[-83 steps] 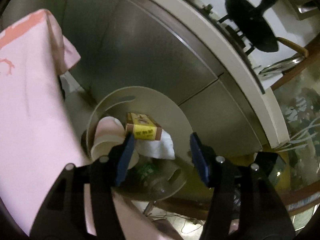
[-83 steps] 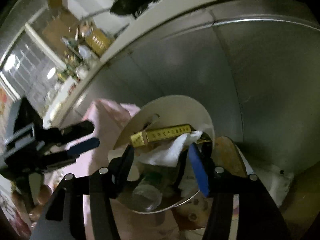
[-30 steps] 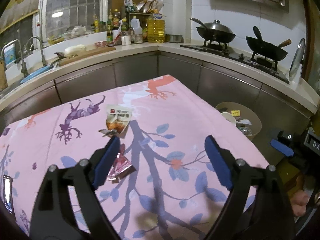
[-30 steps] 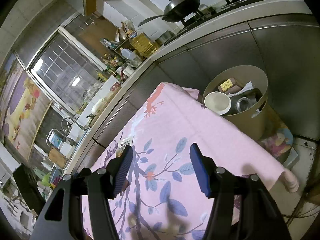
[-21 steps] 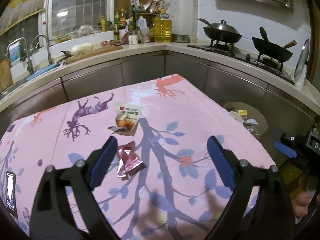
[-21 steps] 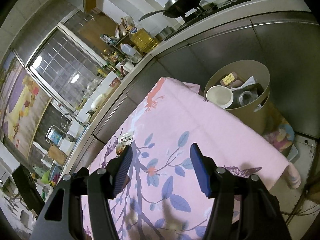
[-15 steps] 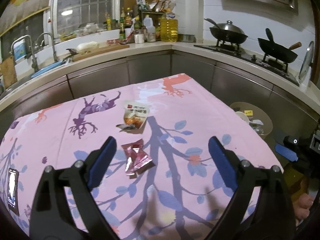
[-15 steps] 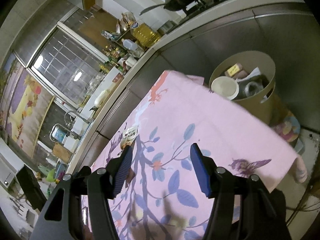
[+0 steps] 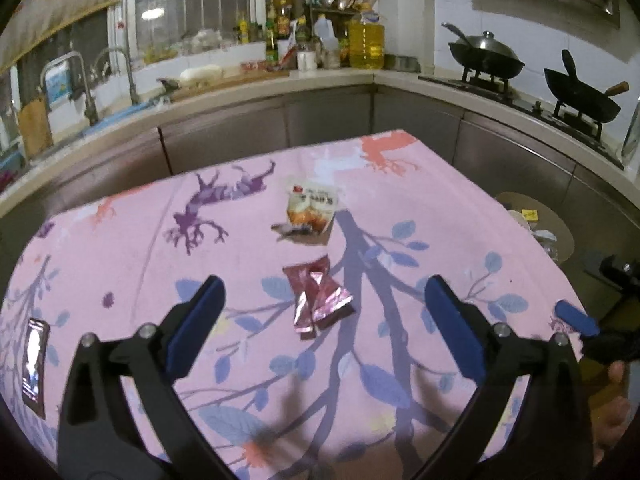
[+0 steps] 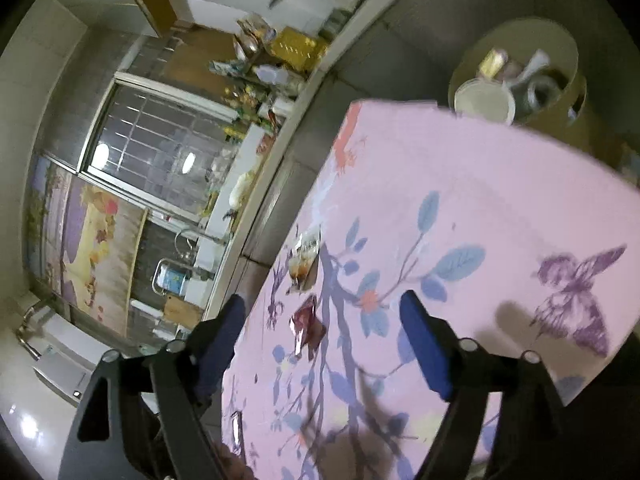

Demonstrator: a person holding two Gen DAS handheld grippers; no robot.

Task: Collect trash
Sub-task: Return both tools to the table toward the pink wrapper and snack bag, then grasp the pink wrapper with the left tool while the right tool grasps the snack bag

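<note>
Pink floral tablecloth [image 9: 420, 184] is filling the left wrist view, and two pieces of trash are lying on it uncollected: a crumpled red foil wrapper [image 9: 318, 298] near the middle, and beyond it a white-and-orange snack packet [image 9: 312, 208] with a small dark scrap at its lower edge. A phone [image 9: 34, 364] is lying flat at the cloth's left edge. Off the table's right side a round tan bin [image 9: 554, 220] is showing, with a yellow box and pale scraps inside, so part of the collecting looks done while these two wrappers are waiting. The left gripper [image 9: 324, 320] is hovering above the cloth, tilted downward, its jaws opening wide with nothing gripped; the red foil wrapper is lying on the cloth in the gap, just ahead of the tips and untouched. At the right edge the other gripper's blue tip and part of a hand [image 9: 608, 412] are peeking in.

Rolled hard to one side, the right wrist view is showing the same cloth sloping across the frame. The bin [image 10: 560, 52] is standing past the table's far corner, holding a white cup, the yellow box and some crumpled paper. Both wrappers are appearing small and blurred here: the red foil wrapper [image 10: 306, 326] nearer, the snack packet [image 10: 306, 258] beyond it. The right gripper [image 10: 320, 344] is pointing shallowly down over the table, its jaws opening too and carrying nothing. I judge the red wrapper to be the next pickup, most likely by the left gripper.
</note>
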